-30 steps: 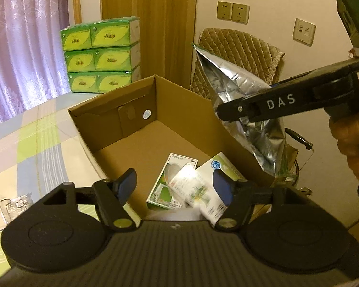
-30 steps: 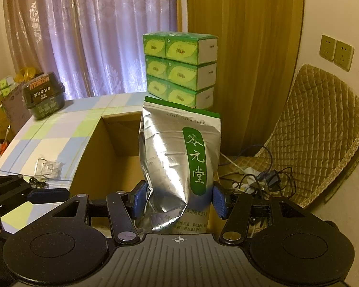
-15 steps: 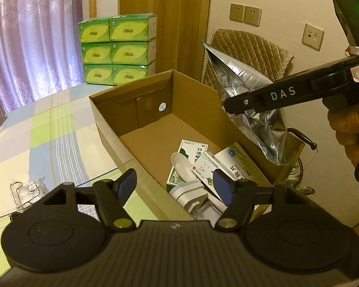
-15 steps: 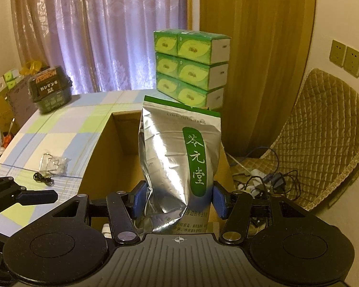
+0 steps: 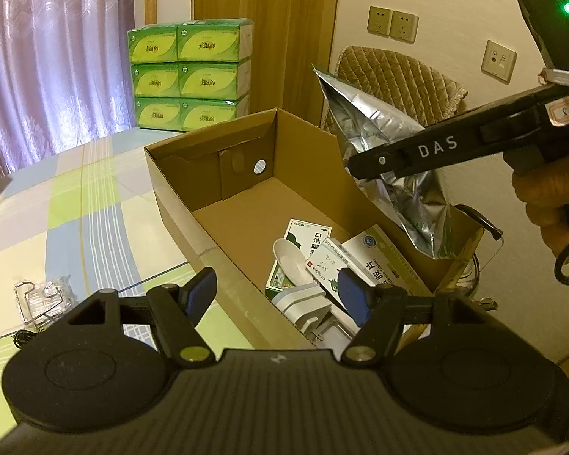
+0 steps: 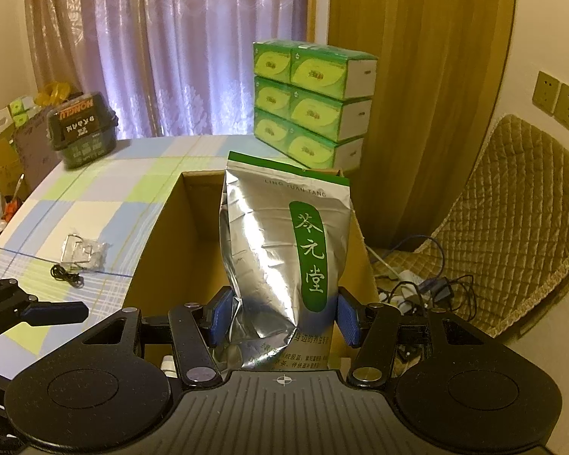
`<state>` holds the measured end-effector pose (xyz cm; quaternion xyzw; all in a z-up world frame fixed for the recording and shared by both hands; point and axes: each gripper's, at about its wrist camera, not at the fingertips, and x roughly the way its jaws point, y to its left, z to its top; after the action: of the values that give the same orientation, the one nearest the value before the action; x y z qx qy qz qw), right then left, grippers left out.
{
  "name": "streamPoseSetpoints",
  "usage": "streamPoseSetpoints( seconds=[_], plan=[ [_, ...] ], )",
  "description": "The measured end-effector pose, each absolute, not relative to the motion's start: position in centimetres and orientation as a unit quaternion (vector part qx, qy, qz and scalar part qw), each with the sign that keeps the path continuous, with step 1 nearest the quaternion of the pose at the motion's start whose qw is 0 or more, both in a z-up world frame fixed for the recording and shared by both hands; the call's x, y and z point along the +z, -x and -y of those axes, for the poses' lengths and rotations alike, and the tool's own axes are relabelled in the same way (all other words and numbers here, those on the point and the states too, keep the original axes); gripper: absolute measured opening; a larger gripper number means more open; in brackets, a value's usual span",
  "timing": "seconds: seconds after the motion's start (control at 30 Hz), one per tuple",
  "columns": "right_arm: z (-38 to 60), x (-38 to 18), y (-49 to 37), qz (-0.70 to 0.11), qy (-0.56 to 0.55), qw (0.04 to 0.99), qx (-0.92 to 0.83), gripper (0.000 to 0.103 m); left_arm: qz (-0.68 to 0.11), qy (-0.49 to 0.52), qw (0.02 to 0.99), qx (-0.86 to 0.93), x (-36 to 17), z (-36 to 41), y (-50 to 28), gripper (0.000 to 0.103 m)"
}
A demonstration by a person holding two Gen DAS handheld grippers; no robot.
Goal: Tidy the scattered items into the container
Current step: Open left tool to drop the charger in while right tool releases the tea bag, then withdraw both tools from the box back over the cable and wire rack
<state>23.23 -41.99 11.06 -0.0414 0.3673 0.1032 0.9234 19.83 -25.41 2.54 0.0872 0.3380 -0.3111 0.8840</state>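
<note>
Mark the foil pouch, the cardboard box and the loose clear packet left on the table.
foil pouch (image 6: 284, 250), right wrist view, silver front beside the green label.
cardboard box (image 5: 178, 204), left wrist view, outer left wall.
clear packet (image 6: 85, 252), right wrist view, its middle.

Silver foil pouch (image 6: 280, 250) with a green label; plain brown cardboard box (image 5: 242, 204); tablecloth (image 6: 106, 197) checked in blue, lime and cream; green tissue packs (image 6: 311, 102); mauve patterned curtains (image 6: 170, 45).

"DAS" on the right claw (image 5: 364, 168); "LING YUAN TANG" on the silver pouch (image 6: 284, 242).
</note>
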Motion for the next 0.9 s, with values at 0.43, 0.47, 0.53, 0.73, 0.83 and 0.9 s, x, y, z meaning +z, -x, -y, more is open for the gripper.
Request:
streamPoseSetpoints(
  seconds=[0.43,0.47,0.53,0.73,0.83,0.9],
  plan=[
    [41.6,10.5,-24.1,-0.366,0.045,0.923,0.111,0.08,-0.341,-0.078,0.885,-0.305,2.3,24.6,-19.9,0.067],
    [41.6,10.5,-24.1,-0.365,0.042,0.923,0.111,0.08,-0.342,-0.077,0.886,-0.304,2.3,24.5,-19.8,0.067],
    [41.7,10.6,-23.8,-0.362,0.041,0.925,0.107,0.08,-0.343,-0.074,0.886,-0.302,2.3,24.2,-19.8,0.067],
    [41.7,10.8,-22.6,-0.358,0.025,0.927,0.105,0.08,-0.344,-0.065,0.89,-0.293,2.2,22.8,-19.2,0.068],
    [41.3,10.9,-21.8,-0.358,0.019,0.928,0.106,0.08,-0.345,-0.061,0.892,-0.285,2.3,21.7,-18.8,0.068],
    [40.8,11.0,-21.2,-0.357,0.016,0.927,0.11,0.08,-0.345,-0.057,0.895,-0.277,2.4,20.7,-18.4,0.069]
  ],
)
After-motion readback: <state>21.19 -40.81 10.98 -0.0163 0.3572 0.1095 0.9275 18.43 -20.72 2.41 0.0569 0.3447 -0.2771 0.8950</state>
